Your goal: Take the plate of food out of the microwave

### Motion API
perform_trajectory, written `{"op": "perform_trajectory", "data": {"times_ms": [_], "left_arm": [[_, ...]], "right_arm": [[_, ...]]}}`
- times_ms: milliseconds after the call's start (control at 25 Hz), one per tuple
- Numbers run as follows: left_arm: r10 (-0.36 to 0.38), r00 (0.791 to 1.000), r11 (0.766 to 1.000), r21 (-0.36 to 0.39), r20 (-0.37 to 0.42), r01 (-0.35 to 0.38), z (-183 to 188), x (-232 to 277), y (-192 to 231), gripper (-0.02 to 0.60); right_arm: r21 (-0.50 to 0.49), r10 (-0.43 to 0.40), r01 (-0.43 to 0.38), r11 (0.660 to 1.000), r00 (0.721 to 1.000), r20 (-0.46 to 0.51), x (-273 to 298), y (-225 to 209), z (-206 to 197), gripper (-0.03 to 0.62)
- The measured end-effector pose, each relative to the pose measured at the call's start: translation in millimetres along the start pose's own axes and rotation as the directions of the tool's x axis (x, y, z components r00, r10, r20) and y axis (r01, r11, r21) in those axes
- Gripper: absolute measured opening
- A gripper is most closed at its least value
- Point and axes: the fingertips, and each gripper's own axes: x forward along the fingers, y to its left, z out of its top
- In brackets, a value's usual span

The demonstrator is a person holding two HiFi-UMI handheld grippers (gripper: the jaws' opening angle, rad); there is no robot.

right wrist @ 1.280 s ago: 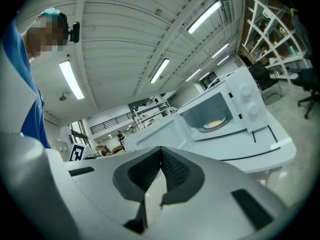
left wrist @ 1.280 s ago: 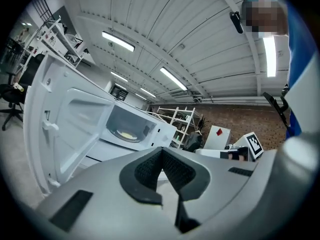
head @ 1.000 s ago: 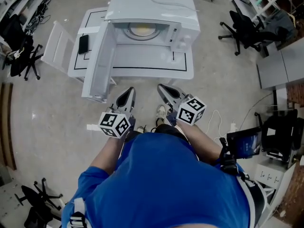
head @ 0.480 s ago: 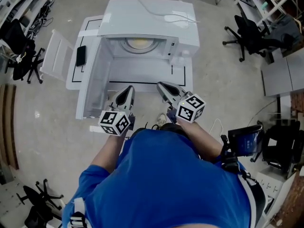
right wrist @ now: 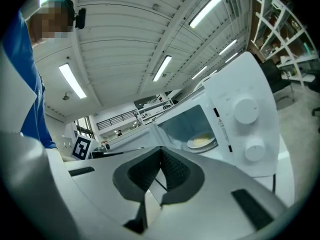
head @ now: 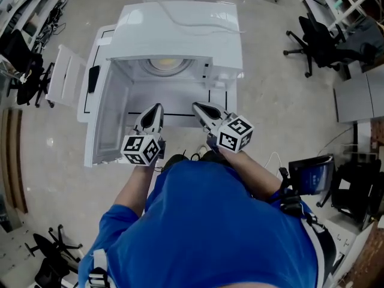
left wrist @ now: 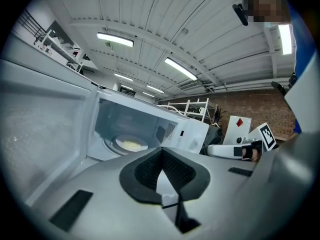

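As the head view shows, plate of food [head: 170,65] sits inside the microwave [head: 180,29], ahead of left claw [head: 155,108] and right claw [head: 197,107], equally near. Left gripper view: claw closed, empty, plate [left wrist: 131,144] ahead-left. Right gripper view: likewise closed, empty, plate [right wrist: 202,142] ahead-right.

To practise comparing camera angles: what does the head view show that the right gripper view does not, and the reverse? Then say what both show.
Only the head view: the cable lying on top of the microwave, and the marker cube on the right gripper. Only the right gripper view: the microwave's two dials and the ceiling lights. Both: the microwave with its door open, the plate of food inside it, and the left gripper.
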Motion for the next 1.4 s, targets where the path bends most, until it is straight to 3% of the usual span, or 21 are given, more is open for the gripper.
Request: {"op": "perform_trajectory", "data": {"times_ms": [280, 520, 880, 1080, 1240, 1400], "left_arm": [[0.036, 0.999, 0.999, 0.033, -0.022, -0.036, 0.8, 26.4, 11.2, 0.009], [0.016, 0.998, 0.997, 0.072, -0.067, -0.011, 0.5, 51.3, 27.2, 0.009], [0.012, 0.983, 0.968, 0.250, -0.181, 0.034, -10.4, 96.7, 53.4, 0.009], [0.043, 0.970, 0.916, 0.398, -0.239, 0.057, -19.9, 119.9, 65.9, 0.009], [0.061, 0.952, 0.830, 0.545, -0.300, 0.119, -34.3, 137.9, 70.7, 0.011], [0.057, 0.931, 0.741, 0.640, -0.360, 0.202, -46.0, 151.7, 69.2, 0.015]], "right_arm": [[0.019, 0.004, -0.004, 1.000, 1.000, -0.022, 9.8, -21.7, -1.0, 0.006], [0.002, -0.022, 0.022, 1.000, 0.999, -0.041, 33.3, -30.6, -1.8, 0.006], [-0.040, -0.082, 0.080, 0.996, 0.994, -0.065, 60.5, -40.5, -3.5, 0.006], [-0.057, -0.107, 0.102, 0.993, 0.991, -0.081, 66.6, -43.8, -10.9, 0.006], [-0.058, -0.126, 0.122, 0.991, 0.989, -0.078, 66.3, -45.3, -11.9, 0.006], [-0.057, -0.141, 0.137, 0.989, 0.987, -0.072, 63.9, -47.1, -11.7, 0.006]]}}
